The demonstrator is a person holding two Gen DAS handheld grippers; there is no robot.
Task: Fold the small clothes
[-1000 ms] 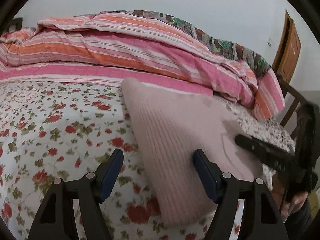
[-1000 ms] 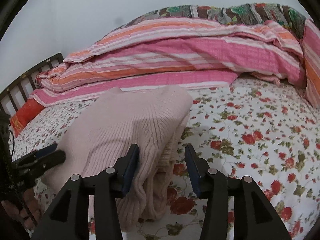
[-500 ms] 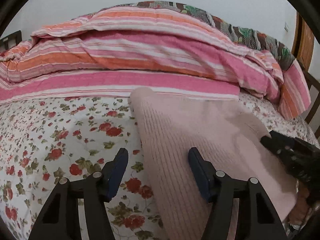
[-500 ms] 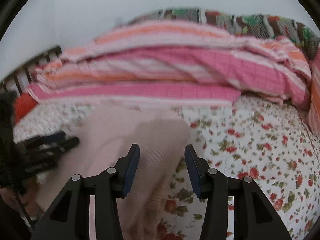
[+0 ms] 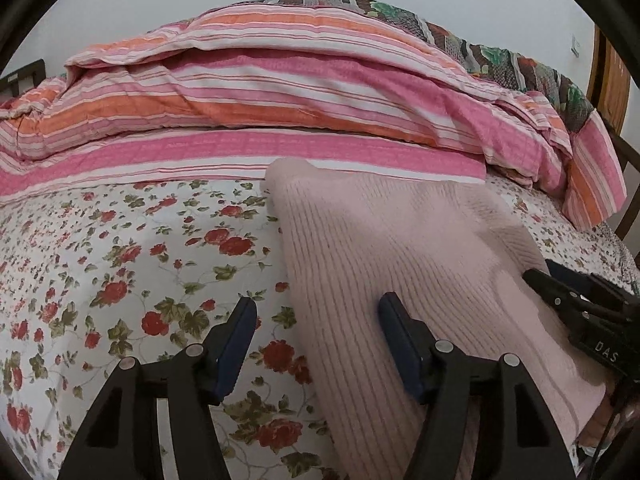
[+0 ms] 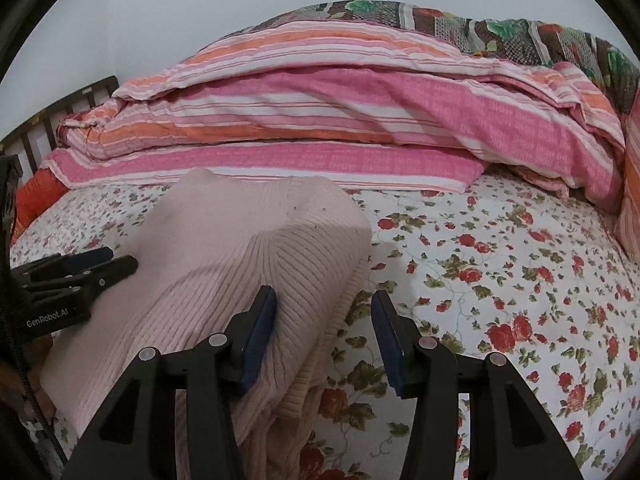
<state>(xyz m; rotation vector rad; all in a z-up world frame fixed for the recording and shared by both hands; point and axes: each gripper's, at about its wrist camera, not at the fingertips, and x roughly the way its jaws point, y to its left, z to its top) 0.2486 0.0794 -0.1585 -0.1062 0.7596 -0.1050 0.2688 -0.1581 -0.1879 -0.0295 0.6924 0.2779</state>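
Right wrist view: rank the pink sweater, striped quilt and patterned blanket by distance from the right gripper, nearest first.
1. Pink sweater: folded, right at the right gripper, mostly to its left.
2. Striped quilt: piled across the bed behind the sweater.
3. Patterned blanket: behind the quilt, against the wall.

A: Bedsheet [image 5: 120, 280], white, red roses and green leaves. It covers the bed.

B: Behind it, a folded duvet [image 5: 280, 92] in pink, orange and white stripes, lying across the far side. A dark patchwork blanket [image 6: 500, 36] lies along its top.

A: Dark slatted headboard [image 6: 60, 112] at left. Wooden door [image 5: 608, 76] at right. Plain pale wall [image 6: 200, 8].
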